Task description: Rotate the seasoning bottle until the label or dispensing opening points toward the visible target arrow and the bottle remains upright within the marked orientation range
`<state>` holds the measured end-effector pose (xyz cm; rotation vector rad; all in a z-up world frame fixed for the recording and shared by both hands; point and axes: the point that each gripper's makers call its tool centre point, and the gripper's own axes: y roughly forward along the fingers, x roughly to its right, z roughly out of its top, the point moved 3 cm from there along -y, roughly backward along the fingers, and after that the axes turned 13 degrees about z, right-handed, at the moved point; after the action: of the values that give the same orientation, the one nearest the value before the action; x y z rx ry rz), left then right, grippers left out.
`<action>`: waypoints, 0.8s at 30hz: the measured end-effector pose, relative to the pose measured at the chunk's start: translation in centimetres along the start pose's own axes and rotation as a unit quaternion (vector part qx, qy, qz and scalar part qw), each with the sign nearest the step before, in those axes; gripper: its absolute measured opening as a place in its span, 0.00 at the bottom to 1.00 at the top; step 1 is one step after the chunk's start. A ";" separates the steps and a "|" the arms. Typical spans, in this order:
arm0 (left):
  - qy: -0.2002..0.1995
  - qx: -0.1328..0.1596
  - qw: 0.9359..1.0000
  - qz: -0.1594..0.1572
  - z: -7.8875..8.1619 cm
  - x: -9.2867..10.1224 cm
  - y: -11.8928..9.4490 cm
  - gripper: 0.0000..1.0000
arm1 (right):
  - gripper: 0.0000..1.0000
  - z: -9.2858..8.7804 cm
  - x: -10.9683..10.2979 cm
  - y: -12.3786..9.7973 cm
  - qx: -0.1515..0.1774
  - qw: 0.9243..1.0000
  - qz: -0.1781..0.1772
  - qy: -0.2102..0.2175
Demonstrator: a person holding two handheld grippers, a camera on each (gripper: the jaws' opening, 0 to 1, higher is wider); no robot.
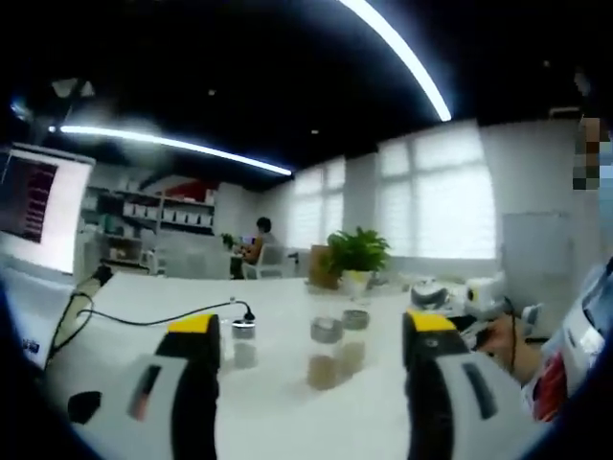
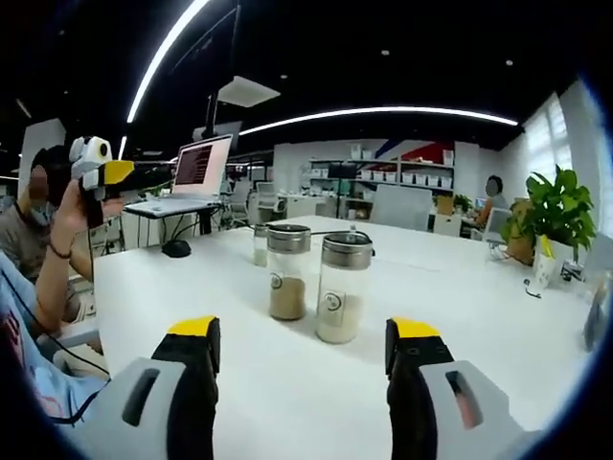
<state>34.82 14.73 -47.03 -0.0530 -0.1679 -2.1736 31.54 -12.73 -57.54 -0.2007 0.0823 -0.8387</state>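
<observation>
The right gripper point(image 2: 303, 356) holds its yellow-tipped jaws wide apart with nothing between them, aimed at two bottles standing on the white table point(image 2: 479, 316). The nearer bottle point(image 2: 342, 287), pale powder in the bottom and a small round mark on its glass facing the camera, stands just beside the brown-filled bottle point(image 2: 287, 272); a third jar point(image 2: 261, 244) sits behind them. Both bottles stand upright, long axis vertical, metal caps on top. This view also shows the laptop point(image 2: 192, 177) on a stand, a black mouse point(image 2: 176, 248) and, at far left, the other gripper raised in a person's hand point(image 2: 75, 216).

The left gripper point(image 1: 312, 331) is likewise open and empty. Its view sees the bottles point(image 1: 326, 353) from farther off (blurred, marks unreadable), with a black cable point(image 1: 144, 319) trailing across the table and a potted plant point(image 1: 357, 255) behind.

Bare tabletop lies open around the bottles on all sides; the near edge runs just below the right gripper's jaws.
</observation>
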 end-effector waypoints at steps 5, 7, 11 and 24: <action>0.028 -0.001 1.000 -0.001 0.2 -0.4 2.3 0.81 | 0.71 0.2 0.0 -0.3 0.004 1.000 -0.003 0.000; 0.030 -0.006 1.000 -0.002 -0.1 -0.4 3.2 0.81 | 0.71 0.3 0.1 -0.5 0.004 1.000 -0.005 0.000; 0.032 -0.025 0.999 -0.002 -0.5 -0.1 4.6 0.77 | 0.70 0.8 0.5 -1.0 0.028 0.999 -0.007 0.018; 0.049 -0.108 0.993 0.017 -3.6 0.0 13.5 0.72 | 0.69 1.1 1.3 -2.5 0.035 0.999 -0.023 0.017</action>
<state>45.95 6.60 -49.23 -0.0717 0.1242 -2.1476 30.78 -15.17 -55.89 -0.1232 0.0794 -0.8895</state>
